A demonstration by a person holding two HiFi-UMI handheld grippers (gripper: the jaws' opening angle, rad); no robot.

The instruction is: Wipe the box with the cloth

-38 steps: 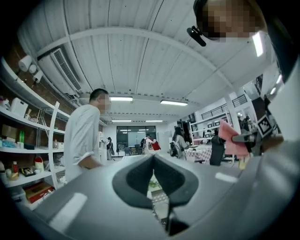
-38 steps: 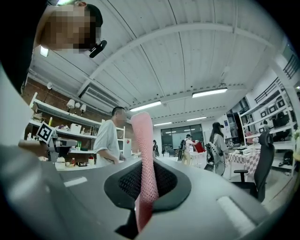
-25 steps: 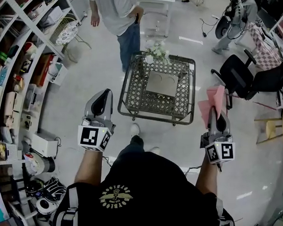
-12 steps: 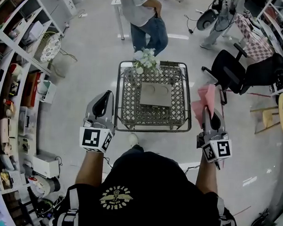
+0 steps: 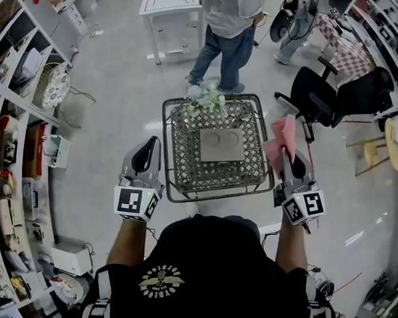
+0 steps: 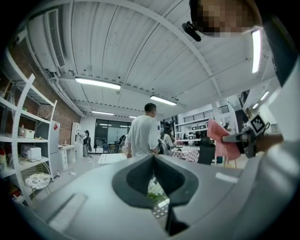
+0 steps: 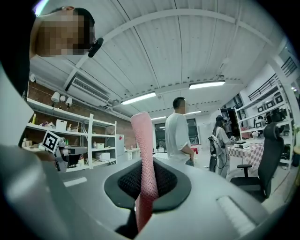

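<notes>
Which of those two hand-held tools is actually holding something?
The right tool: a pink cloth is pinched between its jaws and stands up from them. The left tool has its jaws together with nothing in them.

Pink cloth (image 5: 281,141), plain grey box (image 5: 221,144) on a dark lattice-patterned table (image 5: 185,167), grey left gripper (image 5: 151,142) and right gripper (image 5: 289,158) bearing black-and-white square markers.

Quick count: two grippers, the left gripper (image 5: 149,143) and the right gripper (image 5: 289,155). One pink cloth (image 5: 281,140), one flat grey box (image 5: 221,144), one wire-mesh table (image 5: 186,154), one bunch of flowers (image 5: 206,100). Two people further off: a person in jeans (image 5: 230,26) and a second person (image 5: 298,21). One black office chair (image 5: 331,94), one white table (image 5: 168,4), one wooden stool (image 5: 372,151).
</notes>
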